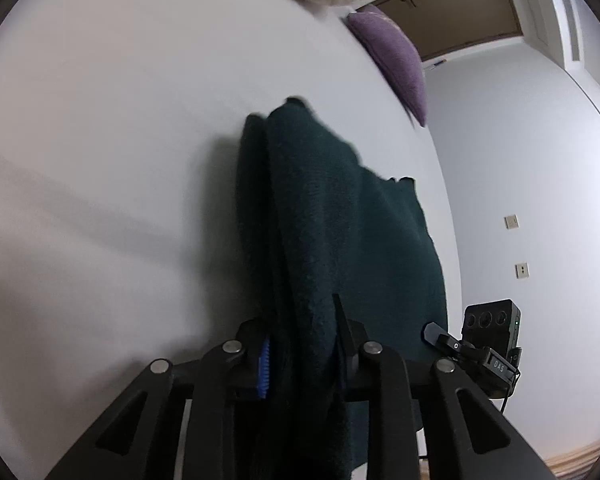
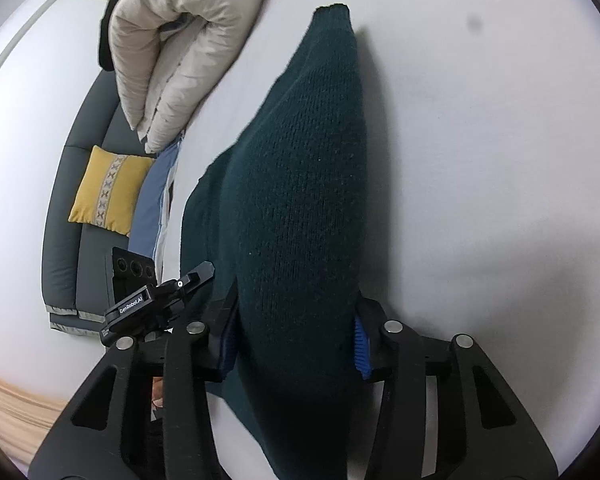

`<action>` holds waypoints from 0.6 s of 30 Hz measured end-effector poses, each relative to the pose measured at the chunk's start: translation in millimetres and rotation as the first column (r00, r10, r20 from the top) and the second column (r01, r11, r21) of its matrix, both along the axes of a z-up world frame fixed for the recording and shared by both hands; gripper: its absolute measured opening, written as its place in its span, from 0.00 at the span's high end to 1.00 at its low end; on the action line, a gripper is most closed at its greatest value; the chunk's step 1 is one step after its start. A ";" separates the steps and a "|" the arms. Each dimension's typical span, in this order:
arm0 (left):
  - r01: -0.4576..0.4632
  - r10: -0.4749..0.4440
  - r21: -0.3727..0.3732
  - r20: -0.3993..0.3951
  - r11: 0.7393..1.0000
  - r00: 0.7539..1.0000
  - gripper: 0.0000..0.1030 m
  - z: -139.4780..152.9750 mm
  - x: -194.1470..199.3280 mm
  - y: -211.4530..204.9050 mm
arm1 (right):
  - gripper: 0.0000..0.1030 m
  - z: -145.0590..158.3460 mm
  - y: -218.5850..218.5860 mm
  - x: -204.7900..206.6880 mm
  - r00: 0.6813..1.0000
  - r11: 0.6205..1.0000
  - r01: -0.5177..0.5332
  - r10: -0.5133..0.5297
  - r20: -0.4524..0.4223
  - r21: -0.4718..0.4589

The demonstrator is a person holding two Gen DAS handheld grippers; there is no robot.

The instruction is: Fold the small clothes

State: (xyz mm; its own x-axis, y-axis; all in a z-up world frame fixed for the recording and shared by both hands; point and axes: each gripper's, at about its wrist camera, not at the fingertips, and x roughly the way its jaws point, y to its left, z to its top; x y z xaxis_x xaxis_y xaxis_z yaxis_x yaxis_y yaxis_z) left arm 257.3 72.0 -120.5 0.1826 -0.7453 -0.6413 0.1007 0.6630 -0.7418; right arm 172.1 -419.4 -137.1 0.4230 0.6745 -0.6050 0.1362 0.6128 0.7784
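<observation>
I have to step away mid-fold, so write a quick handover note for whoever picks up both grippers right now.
Left gripper: shut on the dark green sweater, fabric bunched between its fingers.
Right gripper: shut on the same sweater, a thick fold between its blue pads.
The sweater hangs from both grips over the white bed; its far end touches the sheet.
Done: sweater doubled over lengthwise.
Left: lay it flat, finish folding, release.
</observation>
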 end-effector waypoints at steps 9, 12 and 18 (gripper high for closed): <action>0.086 -0.088 0.031 0.098 0.996 0.991 0.75 41.9 -93.4 -13.5 | 0.60 56.3 2.6 -98.5 0.995 0.999 -0.023 0.027 0.094 -0.045; 0.123 -0.129 0.057 0.121 0.991 0.984 0.75 45.9 -131.8 -20.9 | 0.60 62.6 2.1 -142.8 0.995 0.998 -0.021 0.026 0.101 -0.052; 0.153 -0.156 0.037 0.108 0.988 0.982 0.75 28.3 -175.6 -25.0 | 0.60 55.3 -6.2 -221.4 0.994 0.999 -0.004 0.008 0.108 -0.036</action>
